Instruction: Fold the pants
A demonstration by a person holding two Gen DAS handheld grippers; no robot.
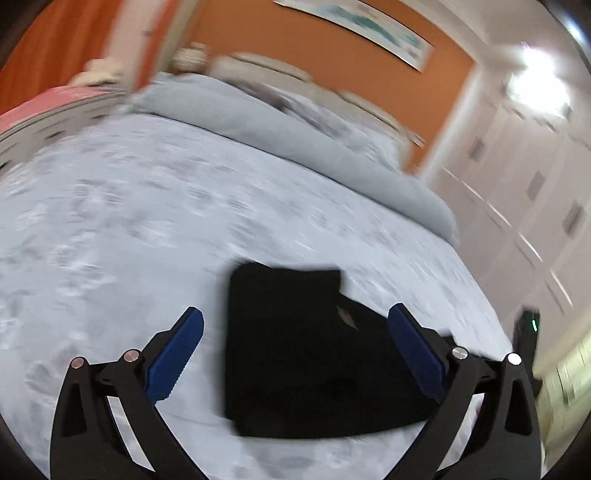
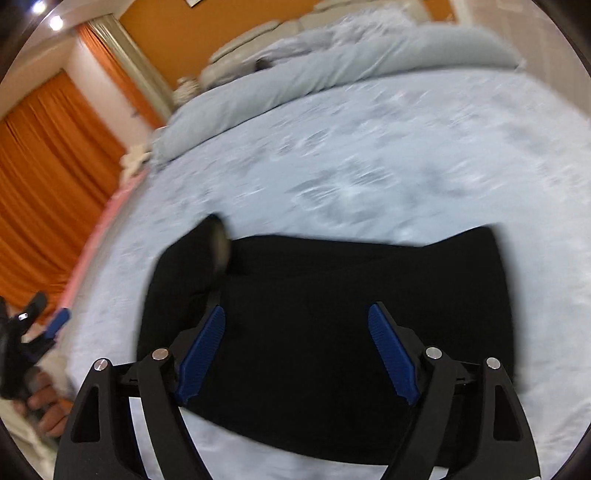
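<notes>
Black pants (image 1: 295, 350) lie folded into a compact rectangle on a light blue patterned bed cover (image 1: 129, 221). They also show in the right wrist view (image 2: 332, 332), with one corner flap sticking out at the upper left. My left gripper (image 1: 295, 317) is open and empty, above the near left part of the pants. My right gripper (image 2: 297, 314) is open and empty, hovering over the middle of the pants. The left gripper also appears at the left edge of the right wrist view (image 2: 40, 321), held by a hand. Both views are blurred.
A rolled grey duvet (image 1: 295, 147) lies across the far side of the bed, also in the right wrist view (image 2: 332, 66). Orange curtains (image 2: 48, 155) hang to the left. White wardrobe doors (image 1: 517, 192) stand to the right. An orange wall with a picture (image 1: 354, 26) is behind the headboard.
</notes>
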